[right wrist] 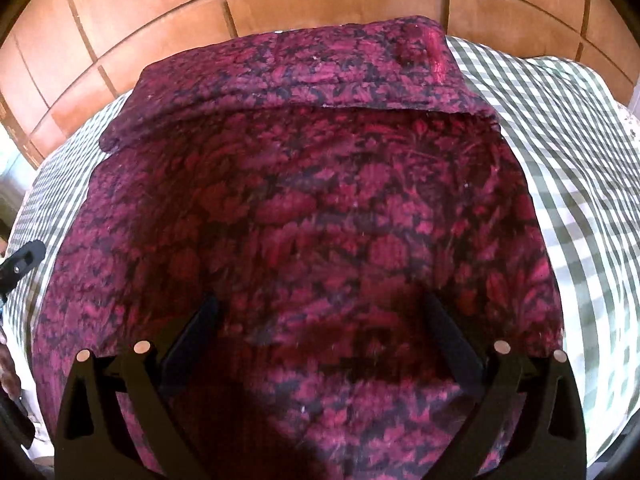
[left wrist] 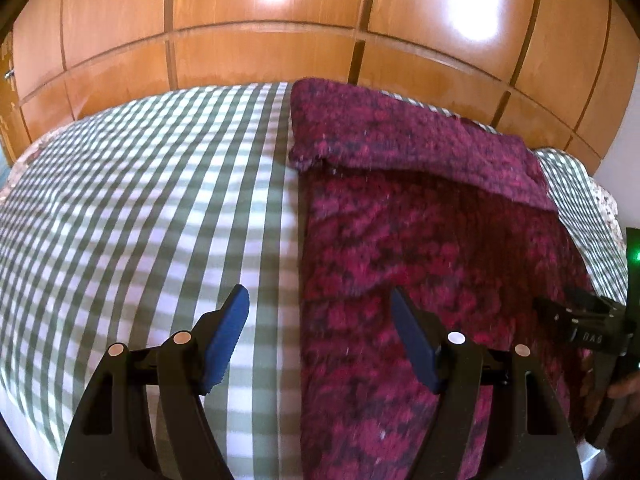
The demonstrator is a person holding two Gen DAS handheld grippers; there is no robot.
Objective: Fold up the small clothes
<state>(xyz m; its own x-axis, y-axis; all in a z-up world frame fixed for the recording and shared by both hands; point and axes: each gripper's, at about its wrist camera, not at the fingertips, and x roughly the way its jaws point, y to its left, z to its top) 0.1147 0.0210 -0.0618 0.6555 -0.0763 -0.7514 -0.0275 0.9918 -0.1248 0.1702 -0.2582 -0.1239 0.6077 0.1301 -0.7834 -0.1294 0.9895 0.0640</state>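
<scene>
Garment: a magenta floral-print cloth (right wrist: 312, 216) is being shown spread on the green-checked bedspread (left wrist: 132, 208), its far end already folded back into a band (right wrist: 288, 80).
Long axis: it is being read as running away from both grippers, toward the wooden wardrobe (left wrist: 260, 48).
Left gripper (left wrist: 316, 336): jaws are being held apart, empty, straddling the cloth's left edge; one blue pad (left wrist: 226, 340) is over bedspread, the other over cloth.
Right gripper (right wrist: 320, 340): jaws are being held wide, nothing gripped, directly above the near cloth.
Nearer hand: the right is judged better placed for the near hem.
</scene>
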